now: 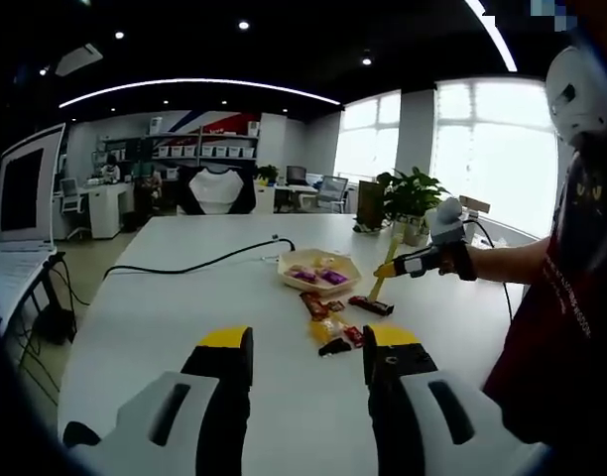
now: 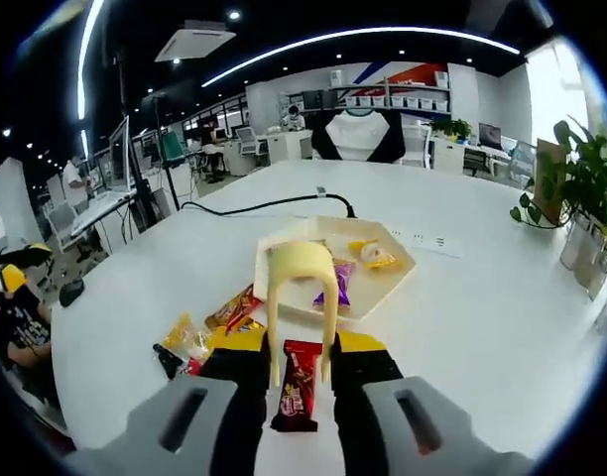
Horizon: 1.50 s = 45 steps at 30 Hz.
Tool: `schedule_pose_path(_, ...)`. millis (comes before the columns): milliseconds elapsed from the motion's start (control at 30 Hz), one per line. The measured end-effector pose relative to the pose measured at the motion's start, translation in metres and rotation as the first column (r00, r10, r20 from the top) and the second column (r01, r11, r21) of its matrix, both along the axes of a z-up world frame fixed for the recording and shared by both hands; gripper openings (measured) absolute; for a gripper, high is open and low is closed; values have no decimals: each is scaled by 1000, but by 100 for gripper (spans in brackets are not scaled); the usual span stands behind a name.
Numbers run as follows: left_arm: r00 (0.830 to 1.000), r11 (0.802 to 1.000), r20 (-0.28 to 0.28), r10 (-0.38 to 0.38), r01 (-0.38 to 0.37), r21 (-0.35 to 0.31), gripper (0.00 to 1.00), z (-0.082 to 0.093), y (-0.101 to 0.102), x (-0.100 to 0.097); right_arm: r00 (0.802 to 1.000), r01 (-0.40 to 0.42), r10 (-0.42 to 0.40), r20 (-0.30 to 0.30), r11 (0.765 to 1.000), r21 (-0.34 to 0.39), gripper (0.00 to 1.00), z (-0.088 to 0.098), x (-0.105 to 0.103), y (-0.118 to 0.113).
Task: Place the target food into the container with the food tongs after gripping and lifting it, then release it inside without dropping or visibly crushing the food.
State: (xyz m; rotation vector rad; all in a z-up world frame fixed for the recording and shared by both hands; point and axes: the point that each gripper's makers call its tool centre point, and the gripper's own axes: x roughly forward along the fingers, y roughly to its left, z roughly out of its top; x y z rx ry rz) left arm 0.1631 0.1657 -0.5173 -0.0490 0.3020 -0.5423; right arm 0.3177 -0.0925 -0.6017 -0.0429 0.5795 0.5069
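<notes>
The white desk (image 2: 502, 327) carries a hexagonal tray (image 2: 388, 283), scattered snack packets (image 2: 199, 337), a black cable (image 2: 254, 206) and potted plants (image 2: 586, 198).

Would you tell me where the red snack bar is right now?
In the right gripper view, the red snack bar lies on the white table, between the yellow tongs' tips, just short of the hexagonal tray.

Table (image 2: 482, 317): smooth white, slight sheen. Tray (image 2: 398, 273): cream plastic look, matt. Tongs (image 2: 302, 288): pale yellow plastic, smooth. Snack bar (image 2: 298, 387): glossy red wrapper. Other packets (image 2: 199, 337): shiny foil-like film. Cable (image 1: 199, 263): black, matt.
</notes>
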Motion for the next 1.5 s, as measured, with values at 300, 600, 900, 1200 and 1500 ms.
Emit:
schedule_pose_path(300,1000,1000,-8,-3,3,-4,47,-3,-1,1,991,-127,131,13,974,-190,18,-18,-6,11)
schedule_pose_path(600,1000,1000,-12,0,0,-7,47,-4,0,3,997,-26,27,-69,1000,18,14,-10,-11,4)
schedule_pose_path(900,1000,1000,-5,-17,17,-3,46,-1,-5,6,998,5,-6,67,1000,7,15,33,5,-14)
schedule_pose_path(1200,1000,1000,0,-17,17,8,46,4,-1,0,988,-4,6,155,1000,-17,15,68,48,-10)
schedule_pose_path(1500,1000,1000,10,20,-20,7,46,6,12,-11,981,-22,35,189,997,-71,16,74,88,3)
